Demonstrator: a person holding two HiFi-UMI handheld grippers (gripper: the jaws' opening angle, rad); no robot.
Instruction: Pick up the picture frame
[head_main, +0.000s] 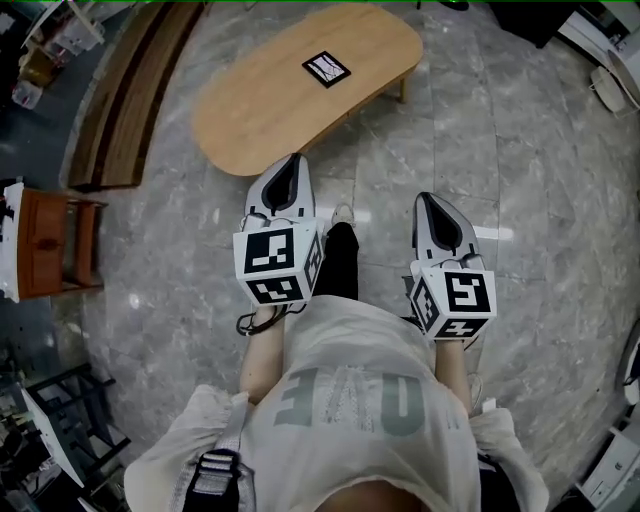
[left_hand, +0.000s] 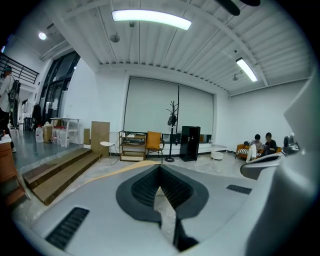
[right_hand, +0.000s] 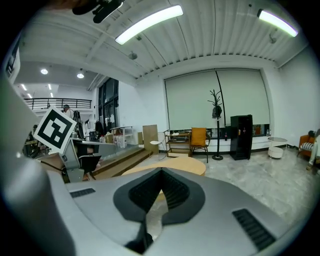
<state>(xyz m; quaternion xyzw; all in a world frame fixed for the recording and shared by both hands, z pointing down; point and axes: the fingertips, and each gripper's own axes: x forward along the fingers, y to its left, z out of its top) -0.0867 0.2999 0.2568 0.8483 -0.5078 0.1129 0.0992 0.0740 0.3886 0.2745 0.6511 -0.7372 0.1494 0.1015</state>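
The picture frame (head_main: 326, 68), black-edged with a pale picture, lies flat on the far part of an oval wooden table (head_main: 270, 110). Both grippers hang over the grey stone floor, short of the table's near edge. My left gripper (head_main: 294, 160) points at the table's near end, its jaws shut with nothing between them. My right gripper (head_main: 427, 199) is further right and a little further back, also shut and empty. In the left gripper view the jaw tips of the left gripper (left_hand: 160, 167) meet. The right gripper (right_hand: 161, 172) shows the table (right_hand: 175, 166) just past its closed tips.
Wooden steps (head_main: 130, 90) run along the upper left, and a red-brown cabinet (head_main: 50, 245) stands at the left. My own foot (head_main: 343, 215) is between the grippers. Across the room are an orange chair (left_hand: 153, 142), a black cabinet (left_hand: 190, 143) and seated people (left_hand: 261, 145).
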